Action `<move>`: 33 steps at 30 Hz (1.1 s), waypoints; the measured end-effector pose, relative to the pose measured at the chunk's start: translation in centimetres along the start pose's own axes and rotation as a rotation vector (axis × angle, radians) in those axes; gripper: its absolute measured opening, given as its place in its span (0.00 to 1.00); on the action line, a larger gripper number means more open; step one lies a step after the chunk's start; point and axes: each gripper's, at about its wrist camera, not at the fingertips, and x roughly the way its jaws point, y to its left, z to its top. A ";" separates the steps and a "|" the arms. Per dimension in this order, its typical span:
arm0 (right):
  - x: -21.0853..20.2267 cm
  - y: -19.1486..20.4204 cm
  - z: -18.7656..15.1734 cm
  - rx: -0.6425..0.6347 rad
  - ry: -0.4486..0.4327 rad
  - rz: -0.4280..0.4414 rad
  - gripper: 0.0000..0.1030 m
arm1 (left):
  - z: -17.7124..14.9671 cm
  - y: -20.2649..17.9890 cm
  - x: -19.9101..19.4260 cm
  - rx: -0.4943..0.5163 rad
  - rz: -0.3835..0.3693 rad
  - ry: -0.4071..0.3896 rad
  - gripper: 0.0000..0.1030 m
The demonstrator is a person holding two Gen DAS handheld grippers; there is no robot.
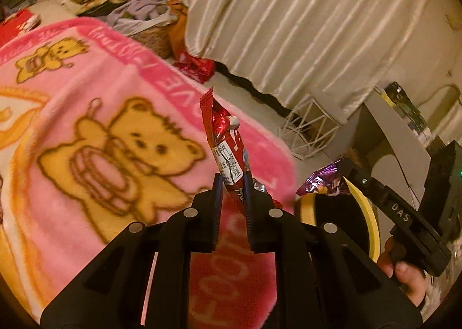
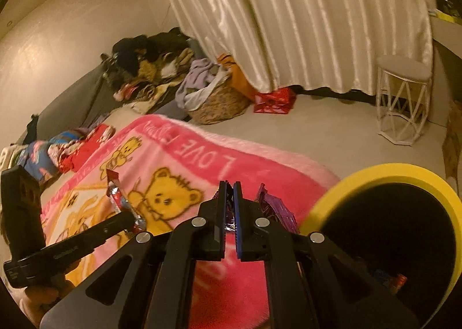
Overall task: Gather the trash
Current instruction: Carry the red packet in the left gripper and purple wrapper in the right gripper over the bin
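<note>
Gleaming red wrapper point(image 1: 228, 150), crumpled, upright.

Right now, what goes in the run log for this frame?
left gripper: shut on red wrapper | right gripper: shut on purple wrapper | yellow-rimmed bin: beside right gripper

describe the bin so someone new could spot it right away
Start at the pink bear blanket on the bed. Past its right edge, close beside the right gripper, stands the bin. It is the only round thing there, with a bright yellow rim around a black inside.
</note>
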 end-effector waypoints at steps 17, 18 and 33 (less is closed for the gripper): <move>-5.2 -5.4 -1.7 0.077 -0.050 -0.110 0.05 | -1.1 -6.7 -0.3 0.140 -0.089 0.008 0.09; -5.5 -5.8 -1.8 0.083 -0.052 -0.118 0.05 | -1.2 -7.2 -0.2 0.150 -0.096 0.012 0.09; -7.9 -10.7 -3.5 0.186 -0.059 -0.190 0.05 | -3.7 -12.9 2.7 0.287 -0.160 0.092 0.09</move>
